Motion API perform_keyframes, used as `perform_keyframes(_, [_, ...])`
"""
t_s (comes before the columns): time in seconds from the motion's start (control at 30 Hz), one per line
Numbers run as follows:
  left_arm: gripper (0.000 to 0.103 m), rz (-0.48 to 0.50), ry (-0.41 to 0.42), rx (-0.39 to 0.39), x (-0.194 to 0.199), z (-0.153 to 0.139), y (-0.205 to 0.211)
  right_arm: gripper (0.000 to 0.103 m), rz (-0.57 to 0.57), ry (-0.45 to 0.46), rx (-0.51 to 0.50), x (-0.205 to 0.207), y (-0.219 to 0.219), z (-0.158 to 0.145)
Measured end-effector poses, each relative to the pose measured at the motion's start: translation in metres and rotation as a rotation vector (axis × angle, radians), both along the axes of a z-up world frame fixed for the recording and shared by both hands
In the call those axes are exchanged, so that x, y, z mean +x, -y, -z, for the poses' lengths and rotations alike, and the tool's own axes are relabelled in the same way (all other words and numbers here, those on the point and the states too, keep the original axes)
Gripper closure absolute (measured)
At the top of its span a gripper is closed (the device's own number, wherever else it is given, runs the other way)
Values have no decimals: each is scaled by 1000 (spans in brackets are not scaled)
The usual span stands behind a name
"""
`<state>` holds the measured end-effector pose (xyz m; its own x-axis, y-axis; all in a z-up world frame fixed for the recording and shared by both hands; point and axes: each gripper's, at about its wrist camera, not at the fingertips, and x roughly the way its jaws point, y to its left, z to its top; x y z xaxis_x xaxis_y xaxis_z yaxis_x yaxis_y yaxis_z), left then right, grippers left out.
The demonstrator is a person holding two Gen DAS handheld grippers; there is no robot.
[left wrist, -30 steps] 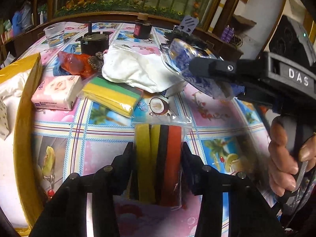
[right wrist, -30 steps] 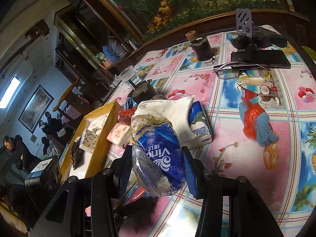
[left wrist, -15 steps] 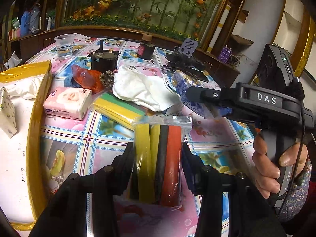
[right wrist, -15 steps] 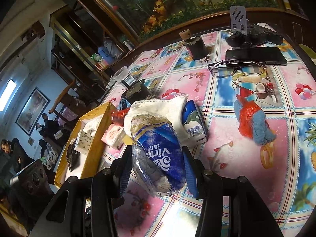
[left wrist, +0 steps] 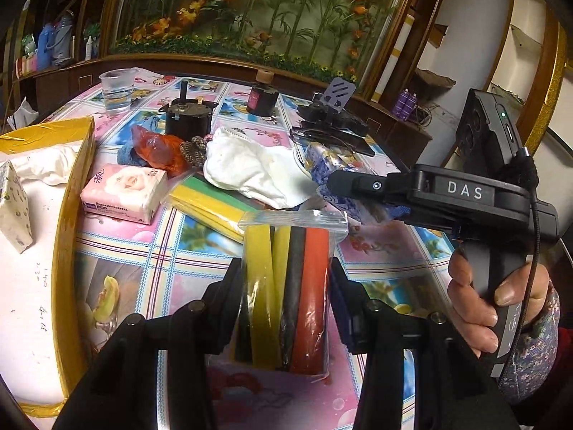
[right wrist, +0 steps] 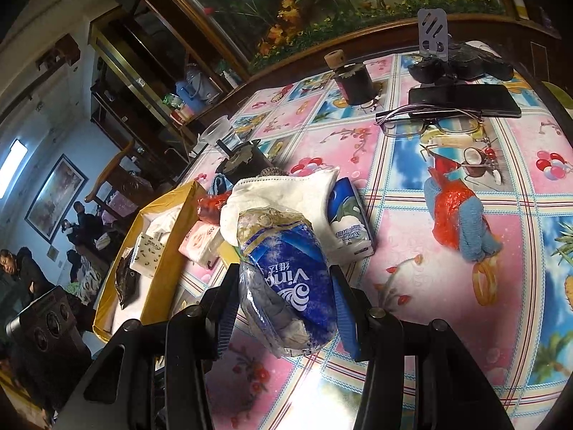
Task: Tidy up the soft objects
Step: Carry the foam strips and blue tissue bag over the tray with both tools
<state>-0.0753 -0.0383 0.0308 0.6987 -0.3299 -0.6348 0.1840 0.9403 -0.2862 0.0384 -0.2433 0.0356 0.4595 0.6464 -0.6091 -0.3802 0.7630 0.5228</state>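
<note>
My left gripper [left wrist: 284,279] is shut on a clear bag of yellow, black and red foam strips [left wrist: 286,286], held above the table. My right gripper [right wrist: 283,283] is shut on a blue and white tissue pack [right wrist: 286,279]; it also shows in the left wrist view [left wrist: 329,170], raised at the right. A gold-rimmed white box [left wrist: 68,215] at the left holds a white cloth [left wrist: 46,165] and a patterned tissue pack [left wrist: 14,211]. A white cloth [left wrist: 254,172], a pink tissue pack [left wrist: 123,193] and a yellow-green sponge pack [left wrist: 211,200] lie on the table.
A red bag with blue cloth [right wrist: 458,215], another blue tissue pack [right wrist: 349,222], glasses [right wrist: 429,125], a phone [right wrist: 465,96], a black motor [left wrist: 188,118], a plastic cup [left wrist: 116,89] and a dark jar [left wrist: 263,96] stand on the patterned tablecloth [left wrist: 379,247].
Both grippers have risen and tilted back a little with their loads, so the table appears further away. The grips are unchanged.
</note>
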Motion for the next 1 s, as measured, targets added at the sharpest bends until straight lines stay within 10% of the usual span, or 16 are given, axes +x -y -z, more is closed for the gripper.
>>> perform_keyframes(1.0, [58, -115, 120, -163, -27, -39, -68, 51, 12, 101, -5, -29, -45, -14])
